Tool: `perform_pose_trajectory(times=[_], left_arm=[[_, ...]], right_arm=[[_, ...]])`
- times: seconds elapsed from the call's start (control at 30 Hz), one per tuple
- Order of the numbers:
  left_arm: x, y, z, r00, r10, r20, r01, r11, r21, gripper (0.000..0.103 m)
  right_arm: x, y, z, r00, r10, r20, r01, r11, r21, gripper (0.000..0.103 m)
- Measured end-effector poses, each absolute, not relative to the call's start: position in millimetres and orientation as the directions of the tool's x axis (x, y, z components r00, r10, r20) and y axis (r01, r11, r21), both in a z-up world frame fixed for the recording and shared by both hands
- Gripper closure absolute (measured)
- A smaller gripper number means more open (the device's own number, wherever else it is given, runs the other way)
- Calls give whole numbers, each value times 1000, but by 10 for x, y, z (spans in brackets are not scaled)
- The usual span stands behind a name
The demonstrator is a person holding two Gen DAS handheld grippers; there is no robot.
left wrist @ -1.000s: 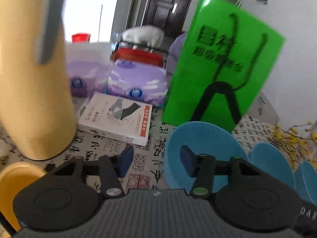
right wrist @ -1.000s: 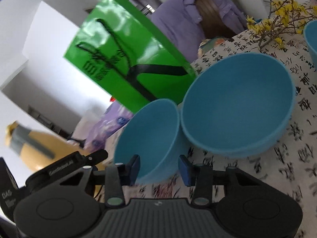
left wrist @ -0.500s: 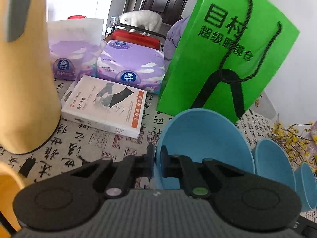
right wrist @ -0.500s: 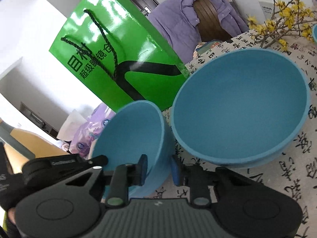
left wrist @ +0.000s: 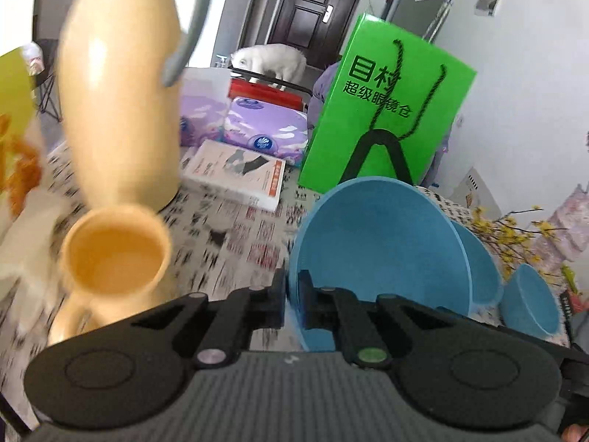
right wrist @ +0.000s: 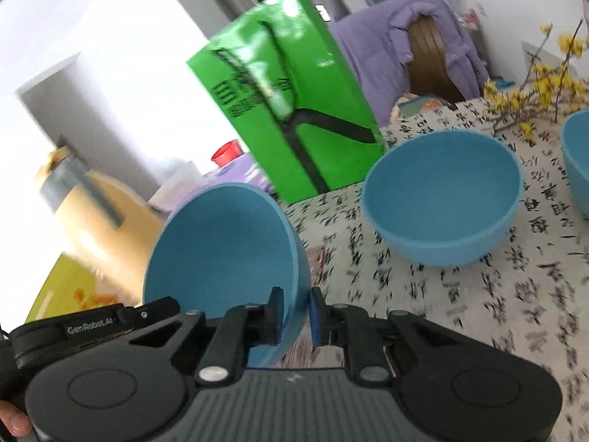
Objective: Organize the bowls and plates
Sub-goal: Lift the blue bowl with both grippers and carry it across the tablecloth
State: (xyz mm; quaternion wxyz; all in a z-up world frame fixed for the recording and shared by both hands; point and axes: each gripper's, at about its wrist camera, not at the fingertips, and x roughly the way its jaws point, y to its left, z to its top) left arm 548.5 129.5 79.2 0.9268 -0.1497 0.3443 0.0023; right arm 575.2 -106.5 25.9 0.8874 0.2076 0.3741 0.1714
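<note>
My left gripper is shut on the near rim of a blue bowl, which is tilted and lifted off the table. The same blue bowl shows in the right wrist view, where my right gripper closes on its right rim with a narrow gap. A second blue bowl stands upright on the cloth to the right; it also shows behind the held bowl. A third, smaller blue bowl sits at the far right and shows at the right edge of the right wrist view.
A tall yellow thermos jug and a yellow mug stand on the left. A green paper bag, a white box and purple tissue packs stand behind. Yellow flower twigs lie at the right.
Both grippers closed on the bowl's rim and lifted it up and to the left, away from the second bowl. The yellow mug came into the left view.
</note>
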Motion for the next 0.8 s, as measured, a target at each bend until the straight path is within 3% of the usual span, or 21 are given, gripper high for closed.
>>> perform_pose_trajectory(times=[0.3,0.8], left_arm=[[4085,1132,818,814,-85,-575,-98,955,-280,95],[2520,853,547,800,-125,-587,-96,939,-330,95]], right_arm=[[4636,-1198,443,618,492,-613,-245,862,445,91],[3071,-1567,449,580,503,-641,-278,862,424,91]])
